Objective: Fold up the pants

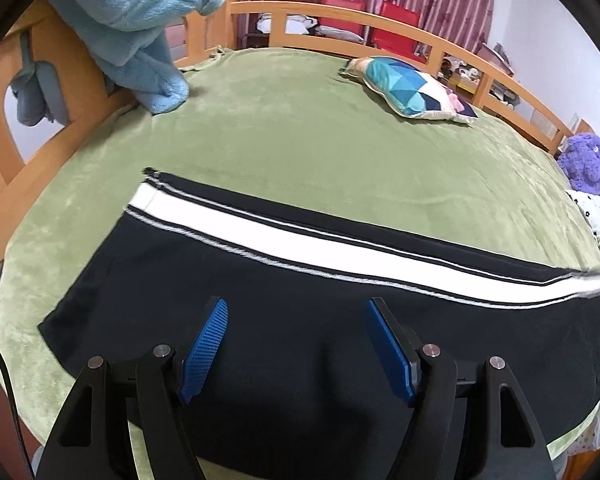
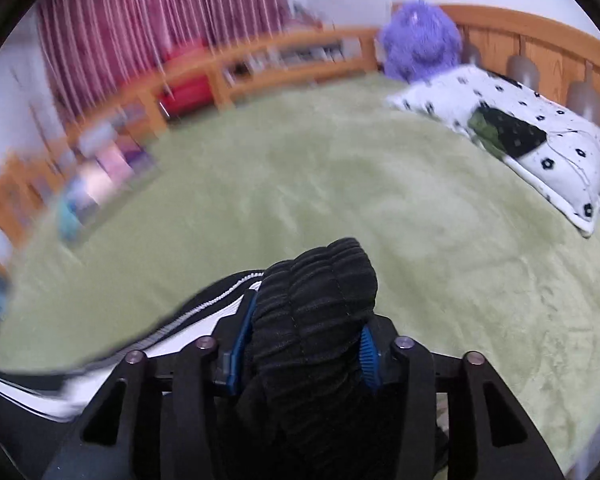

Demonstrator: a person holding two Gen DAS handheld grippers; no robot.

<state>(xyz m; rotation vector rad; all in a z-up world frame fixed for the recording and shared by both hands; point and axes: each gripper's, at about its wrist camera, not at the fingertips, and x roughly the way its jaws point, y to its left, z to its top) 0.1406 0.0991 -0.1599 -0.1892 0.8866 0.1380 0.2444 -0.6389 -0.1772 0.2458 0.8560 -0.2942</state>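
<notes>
Black pants point(image 1: 260, 292) with a white side stripe point(image 1: 300, 244) lie flat across the green bed cover. My left gripper point(image 1: 296, 340) is open, its blue pads point(image 1: 204, 350) spread wide just above the black fabric, empty. My right gripper point(image 2: 304, 344) is shut on the ribbed black waistband point(image 2: 320, 292) of the pants, which bulges up between the blue pads point(image 2: 367, 356). The striped leg point(image 2: 204, 320) trails off to the left below it. The right wrist view is motion-blurred.
A green blanket point(image 1: 300, 132) covers the bed inside a wooden rail point(image 1: 340, 12). A blue plush point(image 1: 140, 28) hangs at far left, a patterned cushion point(image 1: 412, 88) at the back, a purple plush point(image 2: 420, 40) and white pillow point(image 2: 512, 132) at the right.
</notes>
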